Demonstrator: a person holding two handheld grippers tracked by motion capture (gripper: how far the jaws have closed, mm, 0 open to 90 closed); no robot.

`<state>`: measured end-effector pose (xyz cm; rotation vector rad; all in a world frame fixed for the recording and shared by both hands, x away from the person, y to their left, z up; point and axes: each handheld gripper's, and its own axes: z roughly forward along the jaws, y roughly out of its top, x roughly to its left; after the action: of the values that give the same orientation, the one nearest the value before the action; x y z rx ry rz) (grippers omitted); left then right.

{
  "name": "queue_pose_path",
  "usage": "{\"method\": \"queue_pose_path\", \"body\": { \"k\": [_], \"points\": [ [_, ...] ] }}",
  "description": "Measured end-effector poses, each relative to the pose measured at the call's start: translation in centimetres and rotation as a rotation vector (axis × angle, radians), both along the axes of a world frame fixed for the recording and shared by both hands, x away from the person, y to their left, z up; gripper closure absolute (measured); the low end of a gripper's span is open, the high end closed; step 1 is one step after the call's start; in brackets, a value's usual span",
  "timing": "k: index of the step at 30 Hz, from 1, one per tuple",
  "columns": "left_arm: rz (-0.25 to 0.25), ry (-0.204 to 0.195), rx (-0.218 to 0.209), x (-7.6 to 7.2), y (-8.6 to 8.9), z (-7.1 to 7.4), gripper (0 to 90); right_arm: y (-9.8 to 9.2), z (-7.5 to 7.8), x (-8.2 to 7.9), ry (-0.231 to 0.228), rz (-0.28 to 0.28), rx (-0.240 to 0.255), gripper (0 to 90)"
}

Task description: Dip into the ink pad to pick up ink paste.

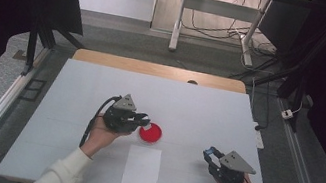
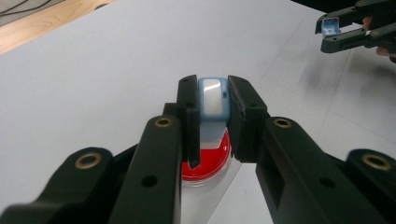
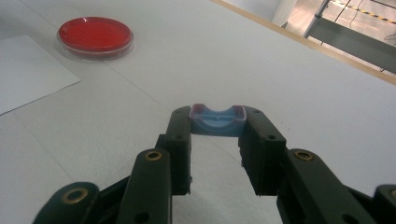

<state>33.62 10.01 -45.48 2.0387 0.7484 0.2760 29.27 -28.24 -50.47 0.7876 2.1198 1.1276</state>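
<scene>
A: Two light-blue pieces are in play, and you have one in each gripper. Your left gripper [image 1: 142,118] is pinching a small blue holder with a white insert [image 2: 213,99], held just above the red petri dish [image 1: 150,133].

B: And the right?

A: Your right gripper [image 3: 217,122] is closed on a blue cap-like piece with a curved hollow [image 3: 217,119], low over the bench [image 1: 199,103], well apart from the dish. In the left gripper view you can see it far off at the upper right [image 2: 329,25].

B: So what makes this step go well?

A: My reading is that the two pieces are meant to meet. Keep both grips firm; the parts are small and smooth, and either could twist between the pads if you ease off. Bring one hand to the other rather than moving both, and line up the hollow of the right piece with the rounded end of the left before you push.

B: Anything to watch near the dish?

A: Stay clear of its rim. The left gripper's lower tips hang close over the red surface, so lift a little before travelling sideways. The white sheet of paper [image 1: 141,169] lies just in front of the dish; don't drag a cable across it.
</scene>
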Motion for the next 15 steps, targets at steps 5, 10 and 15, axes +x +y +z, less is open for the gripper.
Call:
{"method": "queue_pose_path", "body": {
  "k": [5, 10, 15],
  "points": [
    [-0.017, 0.006, 0.009, -0.28, -0.01, 0.19, 75.4, -0.01, 0.00, 0.00, 0.000, 0.000, 0.001, 65.4],
    [-0.022, 0.014, 0.014, -0.35, 0.00, 0.19, 75.5, 0.00, -0.01, 0.00, 0.000, 0.001, 0.000, 65.4],
    [-0.042, 0.018, 0.009, -0.67, -0.05, 0.33, 75.5, 0.00, -0.03, 0.02, 0.001, 0.001, -0.001, 65.3]
  ]
}}
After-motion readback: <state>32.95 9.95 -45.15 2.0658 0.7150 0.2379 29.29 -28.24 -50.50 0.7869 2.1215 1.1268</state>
